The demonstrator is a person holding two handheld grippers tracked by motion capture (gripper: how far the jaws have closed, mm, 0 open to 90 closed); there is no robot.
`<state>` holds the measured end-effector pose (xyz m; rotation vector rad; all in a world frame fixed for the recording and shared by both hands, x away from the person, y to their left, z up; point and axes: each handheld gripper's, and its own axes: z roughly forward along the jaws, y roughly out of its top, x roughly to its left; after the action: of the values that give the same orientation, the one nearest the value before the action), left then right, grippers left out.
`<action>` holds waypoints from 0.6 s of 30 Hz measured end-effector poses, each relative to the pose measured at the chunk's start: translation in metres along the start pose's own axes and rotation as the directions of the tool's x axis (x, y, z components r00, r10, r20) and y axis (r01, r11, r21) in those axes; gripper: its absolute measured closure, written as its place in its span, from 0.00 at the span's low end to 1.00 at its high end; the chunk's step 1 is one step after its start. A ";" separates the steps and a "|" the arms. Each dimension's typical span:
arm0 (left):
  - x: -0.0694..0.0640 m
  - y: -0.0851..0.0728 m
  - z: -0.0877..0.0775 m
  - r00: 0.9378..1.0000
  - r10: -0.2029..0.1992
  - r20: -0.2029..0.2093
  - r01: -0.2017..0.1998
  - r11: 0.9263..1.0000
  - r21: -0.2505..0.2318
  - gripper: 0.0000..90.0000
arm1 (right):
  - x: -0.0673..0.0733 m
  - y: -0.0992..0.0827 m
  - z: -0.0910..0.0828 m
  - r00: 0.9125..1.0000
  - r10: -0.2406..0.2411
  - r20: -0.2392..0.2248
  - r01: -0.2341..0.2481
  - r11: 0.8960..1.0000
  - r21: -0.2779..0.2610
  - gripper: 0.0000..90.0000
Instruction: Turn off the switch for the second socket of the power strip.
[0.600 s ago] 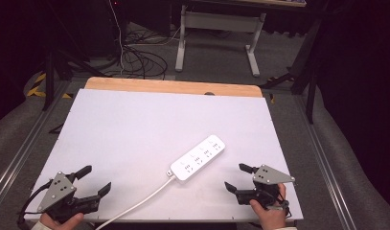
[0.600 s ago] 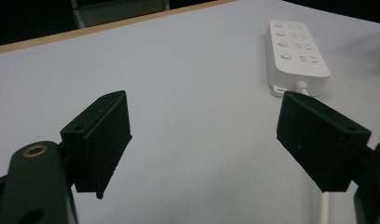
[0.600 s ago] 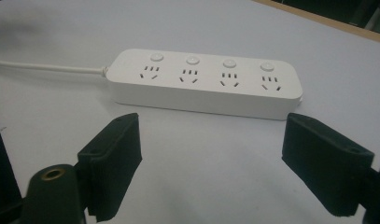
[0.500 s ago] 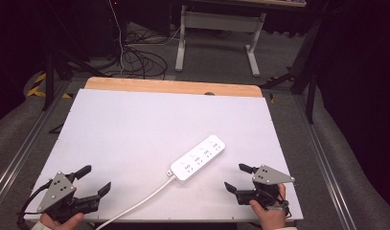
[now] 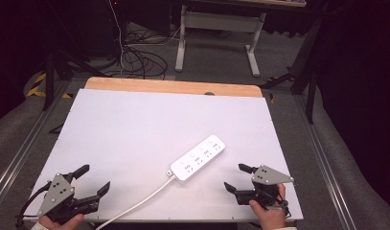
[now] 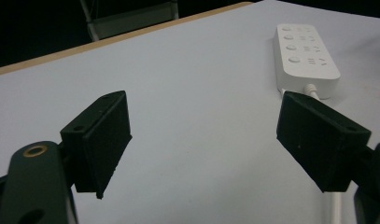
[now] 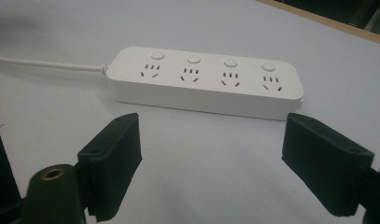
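Note:
A white power strip (image 5: 198,157) with several sockets and buttons lies slantwise on the white table top (image 5: 149,124), its white cable (image 5: 135,205) running to the near edge. My left gripper (image 5: 93,178) rests at the near left corner, open and empty; in the left gripper view the power strip (image 6: 305,52) lies ahead to the right. My right gripper (image 5: 237,177) sits at the near right, open, with nothing between its jaws. In the right gripper view the power strip (image 7: 204,81) lies broadside just beyond the open jaws, cable (image 7: 47,64) leading off left.
A wooden strip (image 5: 173,87) borders the table's far edge. Beyond it stand a desk frame (image 5: 216,28) and loose cables (image 5: 135,52) on the floor. Metal rails (image 5: 20,153) run along both sides of the table.

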<state>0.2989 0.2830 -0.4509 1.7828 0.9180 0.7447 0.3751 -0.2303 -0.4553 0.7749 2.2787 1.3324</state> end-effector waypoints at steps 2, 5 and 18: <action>-0.001 0.000 0.000 1.000 -0.004 0.007 0.004 1.000 -0.001 0.20 | 0.000 0.000 0.000 1.000 0.000 0.001 0.000 1.000 0.004 0.22; -0.001 0.000 0.000 1.000 -0.002 0.003 0.002 1.000 -0.001 0.20 | 0.000 0.000 0.001 1.000 0.000 0.002 0.000 1.000 0.005 0.22; -0.001 0.000 0.000 1.000 -0.002 -0.002 0.002 1.000 0.001 0.20 | 0.003 0.015 0.003 1.000 -0.023 0.010 0.023 0.999 0.039 0.25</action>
<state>0.2981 0.2819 -0.4505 1.7822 0.9206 0.7450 0.3785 -0.2203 -0.4437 0.7645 2.3041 1.2748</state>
